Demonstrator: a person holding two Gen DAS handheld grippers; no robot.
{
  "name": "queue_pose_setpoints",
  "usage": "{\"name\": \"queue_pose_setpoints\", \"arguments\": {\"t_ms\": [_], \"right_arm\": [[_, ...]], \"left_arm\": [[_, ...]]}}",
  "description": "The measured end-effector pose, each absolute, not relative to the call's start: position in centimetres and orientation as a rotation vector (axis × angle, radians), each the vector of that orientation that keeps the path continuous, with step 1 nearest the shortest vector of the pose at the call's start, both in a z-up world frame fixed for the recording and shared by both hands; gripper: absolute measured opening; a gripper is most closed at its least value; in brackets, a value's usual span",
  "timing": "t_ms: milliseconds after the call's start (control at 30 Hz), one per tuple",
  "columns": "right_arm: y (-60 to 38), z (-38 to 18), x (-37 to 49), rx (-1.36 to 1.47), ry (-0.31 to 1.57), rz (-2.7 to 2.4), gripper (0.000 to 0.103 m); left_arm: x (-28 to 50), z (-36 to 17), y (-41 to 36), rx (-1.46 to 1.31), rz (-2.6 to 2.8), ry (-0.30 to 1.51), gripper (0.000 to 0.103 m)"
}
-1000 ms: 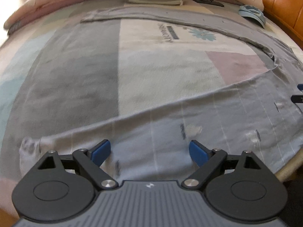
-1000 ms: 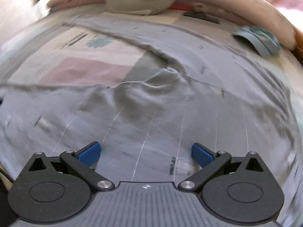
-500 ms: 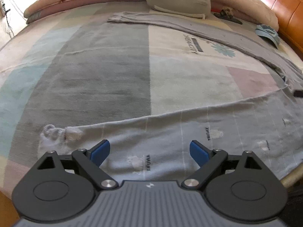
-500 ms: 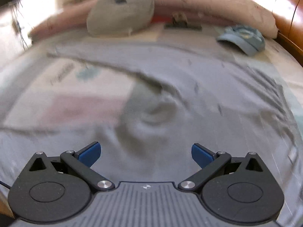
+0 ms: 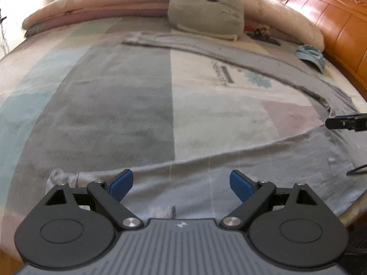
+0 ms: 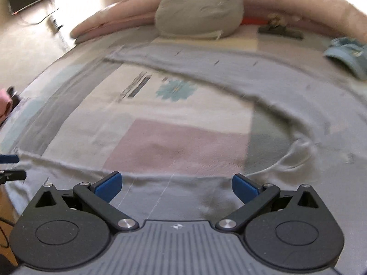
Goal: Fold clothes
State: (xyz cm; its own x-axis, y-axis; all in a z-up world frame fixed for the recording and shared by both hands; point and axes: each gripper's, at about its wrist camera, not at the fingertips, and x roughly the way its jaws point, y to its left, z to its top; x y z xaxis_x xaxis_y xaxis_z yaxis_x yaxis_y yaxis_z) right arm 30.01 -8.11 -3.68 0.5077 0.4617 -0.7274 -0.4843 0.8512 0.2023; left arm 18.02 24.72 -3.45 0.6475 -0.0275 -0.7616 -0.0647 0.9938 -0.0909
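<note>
I have both grippers over the near edge of the bed, each pointing down toward the far headboard side; my left gripper [image 5: 181, 182] stands with its blue pads wide apart and nothing between them, only cloth lying underneath; my right gripper [image 6: 176, 186] is likewise spread wide, pads clear of the fabric below. The grey long-sleeved garment [image 5: 263, 167] lies flat on the patchwork bedsheet [image 5: 119, 105], its body on the right side of the bed; one sleeve [image 5: 188, 190] runs leftward along the near edge beneath my left gripper, ending in a pale bunched cuff [image 5: 60, 177] just left of the left pad; the other sleeve [image 6: 206, 68] stretches along the far side toward the left. In the right wrist view the fabric puckers into a curved ridge [image 6: 296, 146] to the right of my right gripper. Beyond the far sleeve sits a grey pillow [image 5: 206, 11] against a rolled pink duvet [image 5: 91, 9]; a blue cap [image 5: 310, 55] lies far right, near the orange headboard [image 5: 332, 23].
</note>
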Motion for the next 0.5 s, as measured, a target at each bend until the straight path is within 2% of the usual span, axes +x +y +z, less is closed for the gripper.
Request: {"name": "queue_pose_setpoints", "arguments": {"t_ms": [133, 333, 500], "right_arm": [[-9.4, -3.2, 30.1, -0.019, 0.879, 0.5, 0.103], [-7.5, -6.0, 29.9, 0.014, 0.999, 0.545, 0.103], [-6.9, -4.3, 29.4, 0.003, 0.959, 0.615, 0.103]], "left_arm": [[19.0, -3.5, 24.2, -0.113, -0.01, 0.864, 0.091], [20.0, -3.9, 23.2, -0.107, -0.054, 0.885, 0.091], [20.7, -3.4, 22.4, -0.102, -0.064, 0.874, 0.091]]}}
